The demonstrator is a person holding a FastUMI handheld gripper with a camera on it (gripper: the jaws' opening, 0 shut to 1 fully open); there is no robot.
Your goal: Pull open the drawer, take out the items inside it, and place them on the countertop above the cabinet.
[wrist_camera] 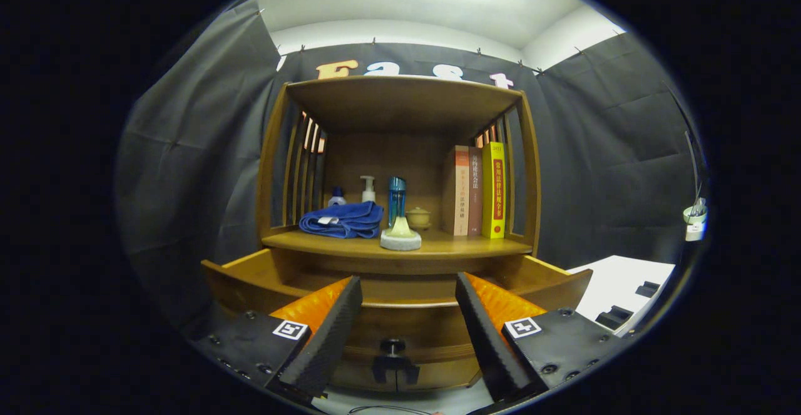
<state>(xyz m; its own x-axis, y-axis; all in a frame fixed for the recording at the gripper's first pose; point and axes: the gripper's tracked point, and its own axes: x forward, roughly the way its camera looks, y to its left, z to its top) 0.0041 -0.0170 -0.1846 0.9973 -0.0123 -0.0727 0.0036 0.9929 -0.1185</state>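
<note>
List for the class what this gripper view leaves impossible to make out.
- Drawer interior, gripper view: its front wall and the steep angle hide any contents.
- Small bottle: its lower part sits behind the blue towel.
- Pump bottle: base hidden by the same towel.
- Open gripper: the fingertips' ends are cut off low in the view.

Black cloth [206,152] hangs in folds as the booth's wall on three sides, pinned along its upper edge below a white ceiling [425,2] with a bright patch of light. A wooden cabinet [400,99] with slatted sides stands against the back cloth. Off to its right, lower down, lies a white surface [616,283] bearing small dark blocks.
</note>
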